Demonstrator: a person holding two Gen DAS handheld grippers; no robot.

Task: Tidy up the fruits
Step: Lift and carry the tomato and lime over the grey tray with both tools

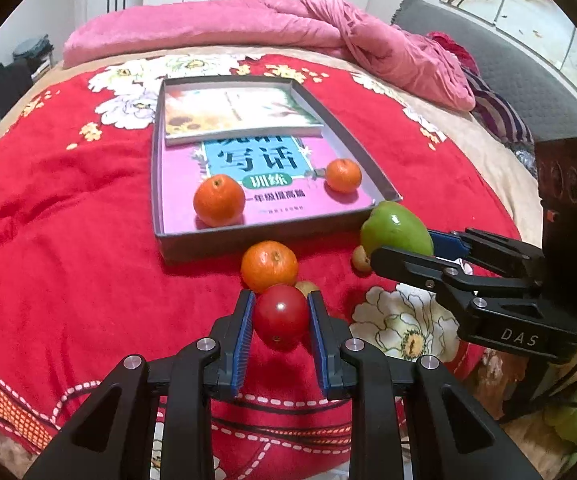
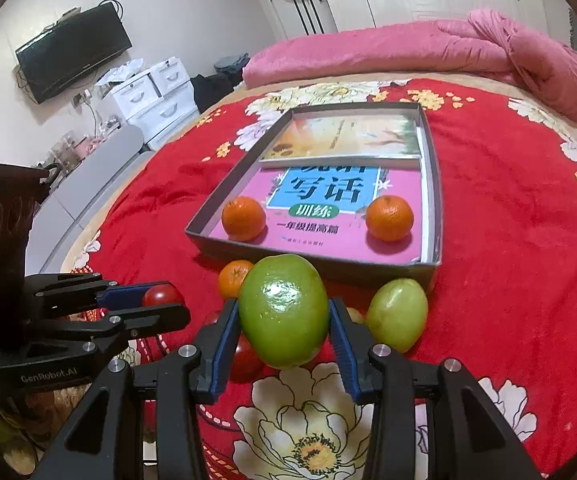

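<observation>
My left gripper (image 1: 281, 314) is shut on a red tomato (image 1: 280, 320), held just above the red bedspread; the right wrist view shows this gripper (image 2: 164, 300) at the left with the tomato (image 2: 160, 294) in it. My right gripper (image 2: 284, 320) is shut on a large green fruit (image 2: 284, 308), and from the left wrist view this gripper (image 1: 398, 242) and its fruit (image 1: 394, 230) are at the right. A grey box (image 1: 248, 238) (image 2: 316, 266) lined with books holds two oranges (image 1: 219, 200) (image 1: 343, 175). A third orange (image 1: 269, 266) (image 2: 234, 278) lies before the box.
A second green fruit (image 2: 397, 314) and another red tomato (image 2: 246, 358) lie on the bedspread near my right gripper. Small yellowish fruits (image 1: 362, 259) (image 1: 307, 287) sit nearby. A pink quilt (image 1: 248, 24) is piled at the far side of the bed.
</observation>
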